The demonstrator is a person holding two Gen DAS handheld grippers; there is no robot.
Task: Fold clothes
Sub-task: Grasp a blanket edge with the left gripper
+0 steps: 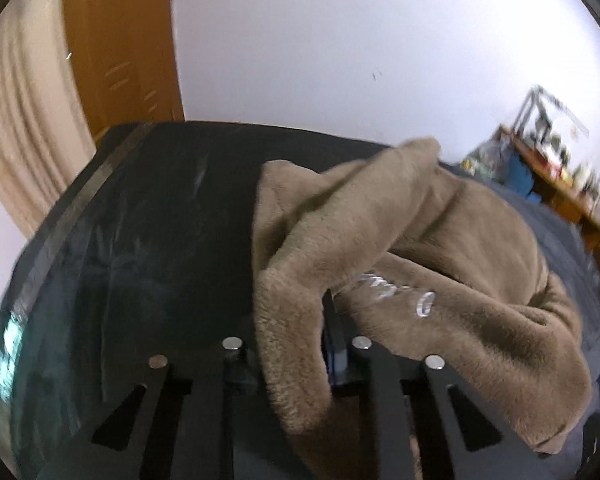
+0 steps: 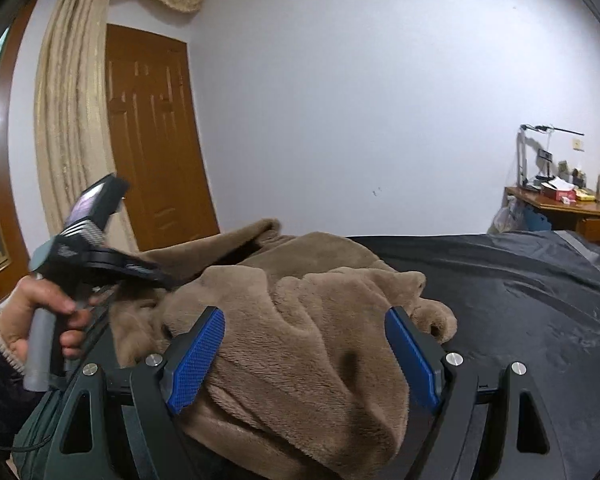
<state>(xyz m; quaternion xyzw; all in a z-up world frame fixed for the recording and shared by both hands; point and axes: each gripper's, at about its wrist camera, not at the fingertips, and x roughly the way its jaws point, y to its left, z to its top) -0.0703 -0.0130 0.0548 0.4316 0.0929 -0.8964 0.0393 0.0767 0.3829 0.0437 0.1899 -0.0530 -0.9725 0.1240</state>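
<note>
Left wrist view shows the left gripper [image 1: 296, 354] clamped on the fleece [image 1: 440, 240], mid-fold I judge, while the right gripper [image 2: 306, 354] straddles it wide, needing a matching edge.

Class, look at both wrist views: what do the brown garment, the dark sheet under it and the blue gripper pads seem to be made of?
Brown garment: likely plush fleece, matte, with a short fuzzy pile and soft rounded folds.
Dark sheet: probably thin plastic or coated fabric; it shows glossy streaks and fine crinkles.
Blue pads on the right gripper: apparently rubber or textured plastic, with a fine grid pattern.
</note>
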